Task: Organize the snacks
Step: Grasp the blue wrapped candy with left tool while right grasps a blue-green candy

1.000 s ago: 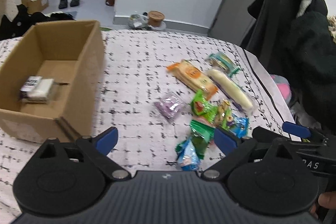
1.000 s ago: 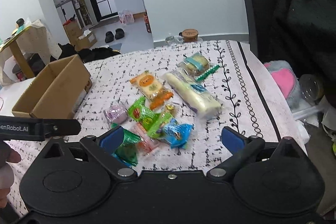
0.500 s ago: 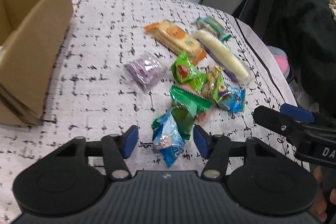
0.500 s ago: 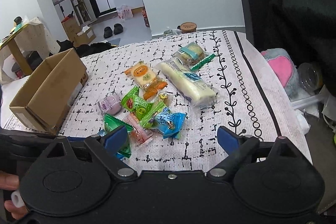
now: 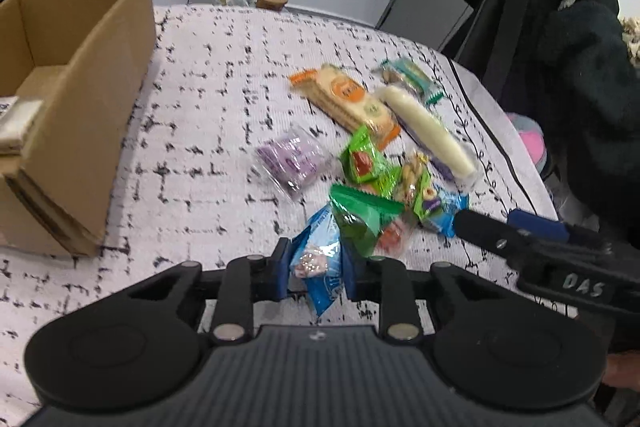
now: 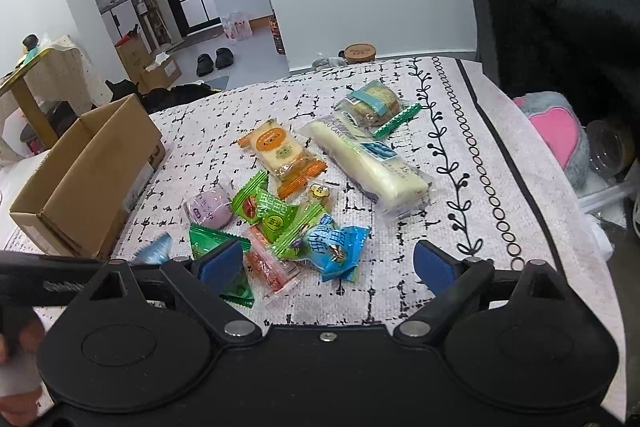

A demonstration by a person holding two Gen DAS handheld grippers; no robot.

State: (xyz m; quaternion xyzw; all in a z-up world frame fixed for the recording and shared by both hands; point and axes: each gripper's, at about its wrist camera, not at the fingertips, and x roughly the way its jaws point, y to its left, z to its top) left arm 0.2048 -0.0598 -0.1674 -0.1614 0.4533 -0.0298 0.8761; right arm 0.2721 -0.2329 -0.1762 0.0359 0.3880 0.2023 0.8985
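My left gripper (image 5: 316,273) is shut on a blue snack packet (image 5: 320,267) at the near edge of the snack pile; the packet's tip shows in the right wrist view (image 6: 154,251). Behind it lie a green packet (image 5: 360,219), a purple packet (image 5: 290,161), an orange cracker pack (image 5: 348,101) and a long white cake roll (image 5: 428,135). The open cardboard box (image 5: 80,99) stands at the left with a small pack inside (image 5: 14,123). My right gripper (image 6: 330,265) is open and empty above a blue packet (image 6: 336,245) and a pink packet (image 6: 270,267).
The snacks lie on a white, black-patterned cloth (image 6: 460,155). A round biscuit pack (image 6: 370,101) lies at the far side. Dark clothing (image 5: 580,67) hangs at the right. A pink plush (image 6: 560,131) lies beyond the right edge. My right gripper's arm (image 5: 540,247) shows in the left wrist view.
My left gripper moved in over the blue snack packet and its fingers closed from wide open onto it. My right gripper stayed open and drifted slightly nearer the pile.
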